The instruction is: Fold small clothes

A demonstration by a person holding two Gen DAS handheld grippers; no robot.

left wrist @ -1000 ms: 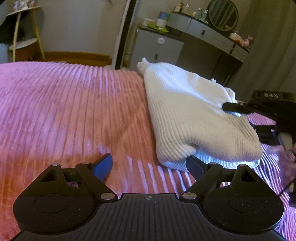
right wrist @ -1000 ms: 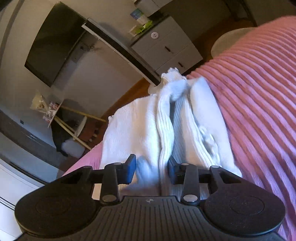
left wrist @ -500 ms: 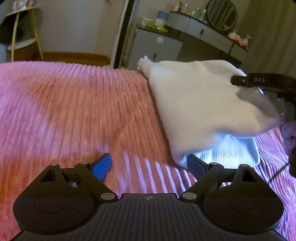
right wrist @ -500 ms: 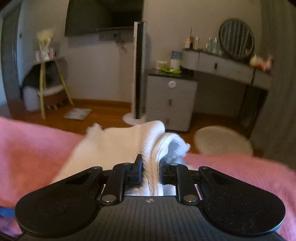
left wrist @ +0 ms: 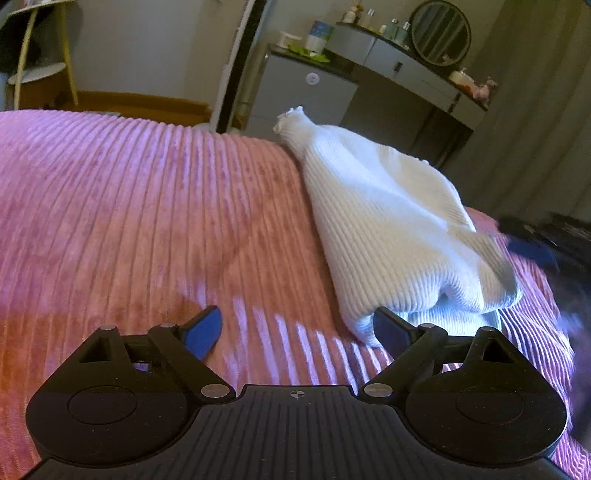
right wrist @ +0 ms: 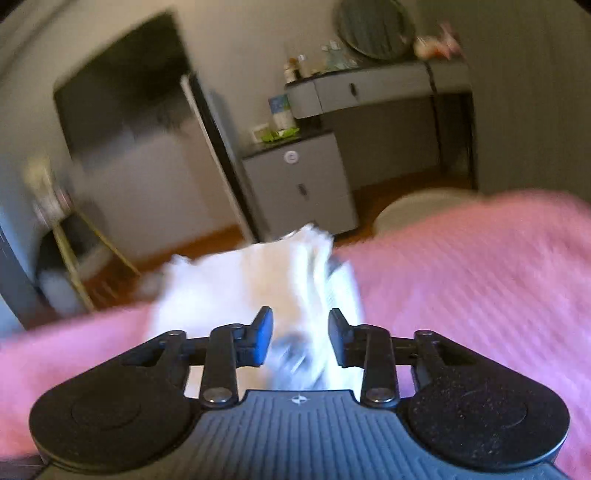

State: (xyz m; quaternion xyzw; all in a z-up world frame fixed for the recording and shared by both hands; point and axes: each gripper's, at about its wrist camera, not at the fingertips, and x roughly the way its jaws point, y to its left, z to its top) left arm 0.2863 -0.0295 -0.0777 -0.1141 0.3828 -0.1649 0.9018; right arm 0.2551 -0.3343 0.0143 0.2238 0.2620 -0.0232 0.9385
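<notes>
on bedspread (left wrist: 147,206) | left tool (left wrist: 299,328) wide (empty) | right tool (right wrist: 300,341) opening, sweater (right wrist: 303,343) between

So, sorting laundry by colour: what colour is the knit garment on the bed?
White, ribbed knit garment; clearest in the left wrist view.

Two low, close wrist views across the pink bed (left wrist: 129,206), both facing the grey dresser (right wrist: 299,184).

White rib-knit folded sweater (left wrist: 391,236), pink corduroy-striped bed cover (left wrist: 147,221), black plastic left tongs (left wrist: 295,326) with blue pads, black right tongs (right wrist: 300,334), grey drawer cabinet (right wrist: 303,184), round dark mirror (left wrist: 440,32)
</notes>
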